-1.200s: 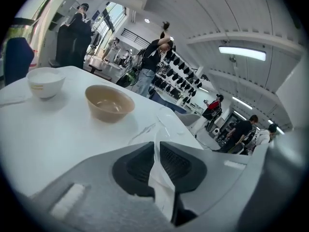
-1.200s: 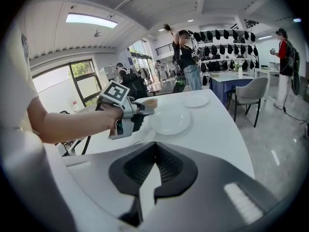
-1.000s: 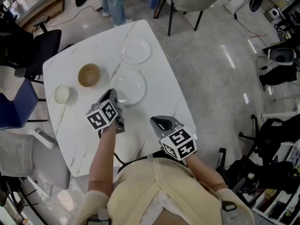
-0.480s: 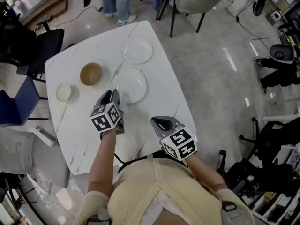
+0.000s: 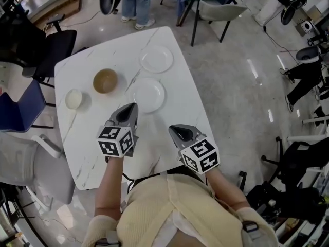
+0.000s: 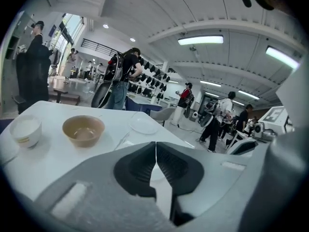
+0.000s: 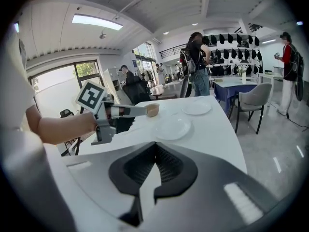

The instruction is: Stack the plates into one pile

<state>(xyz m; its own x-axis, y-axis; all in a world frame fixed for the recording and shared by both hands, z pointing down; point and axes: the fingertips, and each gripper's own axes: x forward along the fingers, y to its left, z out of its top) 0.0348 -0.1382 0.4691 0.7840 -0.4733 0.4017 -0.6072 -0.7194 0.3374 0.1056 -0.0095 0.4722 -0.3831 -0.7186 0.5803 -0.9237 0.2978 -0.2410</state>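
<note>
Two white plates lie apart on the marble table [image 5: 169, 112]: the far plate [image 5: 156, 58] near the back edge and the near plate [image 5: 149, 94] in the middle. My left gripper [image 5: 131, 108] hovers just short of the near plate's left rim. Its jaws have just closed and stand shut with nothing between them [image 6: 155, 145]. In the left gripper view the far plate [image 6: 144, 125] shows beyond the jaws. My right gripper [image 5: 177, 130] rests shut and empty near the table's front edge. In the right gripper view both plates, near [image 7: 172, 128] and far [image 7: 196, 108], lie ahead of it.
A brown bowl [image 5: 106, 81] and a small white bowl [image 5: 74, 99] stand left of the plates. Chairs ring the table: black [image 5: 54, 48] and blue [image 5: 20, 112] on the left, grey [image 5: 221, 9] at the back. People stand beyond the table.
My left gripper has lifted and rolled at the near plate's rim, and its jaws have gone shut. The plate still lies flat on the table. The right gripper has stayed put.
</note>
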